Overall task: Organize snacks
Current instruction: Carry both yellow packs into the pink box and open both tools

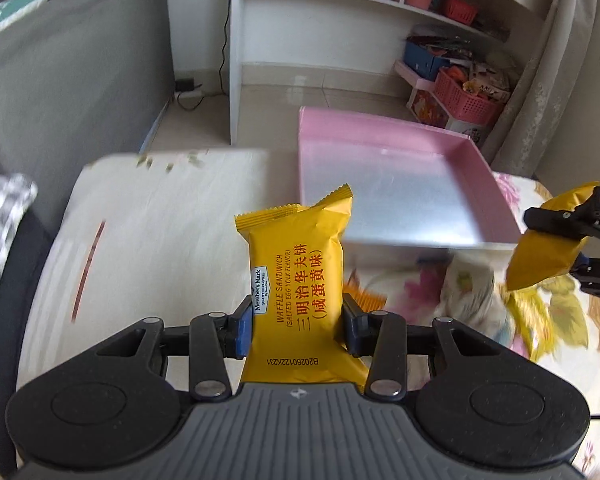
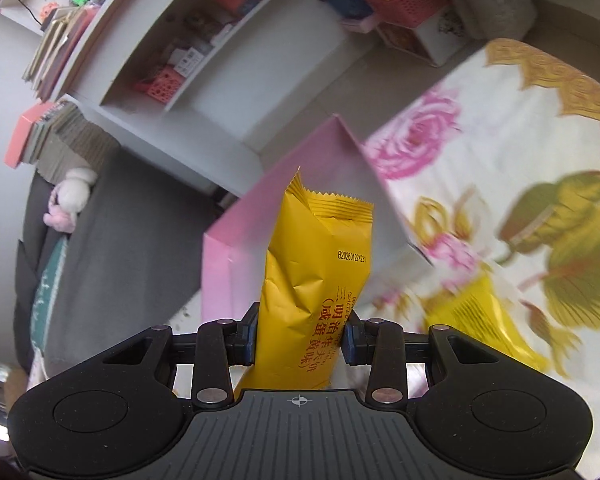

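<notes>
I have each gripper, left gripper [image 1: 297,330] and right gripper [image 2: 302,336], clamped on a yellow packet [image 1: 295,276]; short of the pink box [image 1: 400,184], the slick wrappers may slip.

Box [image 1: 400,184] behind held packet [image 1: 295,280]

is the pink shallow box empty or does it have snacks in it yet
Empty, as far as shown. In the left wrist view the pink shallow cardboard box shows only its bare silvery floor; the near corner is hidden behind a yellow foil snack packet.

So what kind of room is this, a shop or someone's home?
Most likely a home, perhaps a bedroom or living room: a white bookshelf full of clutter, a plush toy on grey upholstery, and a floral cloth on the work surface.
</notes>
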`<control>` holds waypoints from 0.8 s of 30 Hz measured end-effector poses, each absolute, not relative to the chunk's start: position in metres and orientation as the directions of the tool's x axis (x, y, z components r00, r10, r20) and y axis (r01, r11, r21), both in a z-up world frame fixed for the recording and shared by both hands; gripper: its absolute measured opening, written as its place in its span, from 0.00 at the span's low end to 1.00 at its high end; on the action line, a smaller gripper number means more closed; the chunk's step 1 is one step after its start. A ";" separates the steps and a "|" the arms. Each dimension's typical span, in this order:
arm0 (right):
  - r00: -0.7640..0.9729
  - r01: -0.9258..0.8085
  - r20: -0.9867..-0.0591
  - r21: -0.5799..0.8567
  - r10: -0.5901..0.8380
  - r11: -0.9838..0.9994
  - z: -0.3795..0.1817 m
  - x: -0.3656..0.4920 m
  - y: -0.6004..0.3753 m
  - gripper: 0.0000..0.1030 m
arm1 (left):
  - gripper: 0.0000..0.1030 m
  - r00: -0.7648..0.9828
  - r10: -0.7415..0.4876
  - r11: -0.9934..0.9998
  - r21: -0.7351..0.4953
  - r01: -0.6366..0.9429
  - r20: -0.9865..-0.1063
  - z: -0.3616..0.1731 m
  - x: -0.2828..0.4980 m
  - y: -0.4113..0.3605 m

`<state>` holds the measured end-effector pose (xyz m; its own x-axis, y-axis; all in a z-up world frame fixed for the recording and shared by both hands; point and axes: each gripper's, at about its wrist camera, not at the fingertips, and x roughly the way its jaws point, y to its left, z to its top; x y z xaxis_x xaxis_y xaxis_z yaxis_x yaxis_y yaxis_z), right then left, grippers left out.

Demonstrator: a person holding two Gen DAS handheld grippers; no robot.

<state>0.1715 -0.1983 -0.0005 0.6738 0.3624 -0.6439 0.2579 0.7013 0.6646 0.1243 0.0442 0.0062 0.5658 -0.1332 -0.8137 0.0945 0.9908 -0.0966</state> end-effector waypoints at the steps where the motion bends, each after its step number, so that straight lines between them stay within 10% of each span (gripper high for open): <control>1: 0.681 0.247 -0.636 0.666 0.364 0.704 0.000 0.177 -0.199 0.36 | 0.38 0.573 -0.133 0.991 -0.090 0.103 -0.809 0.008 0.131 0.039; 24: 0.703 0.053 -0.665 0.403 0.253 0.914 -0.039 0.242 -0.180 0.36 | 0.37 0.639 -0.066 0.977 0.079 0.197 -0.767 -0.056 0.208 -0.023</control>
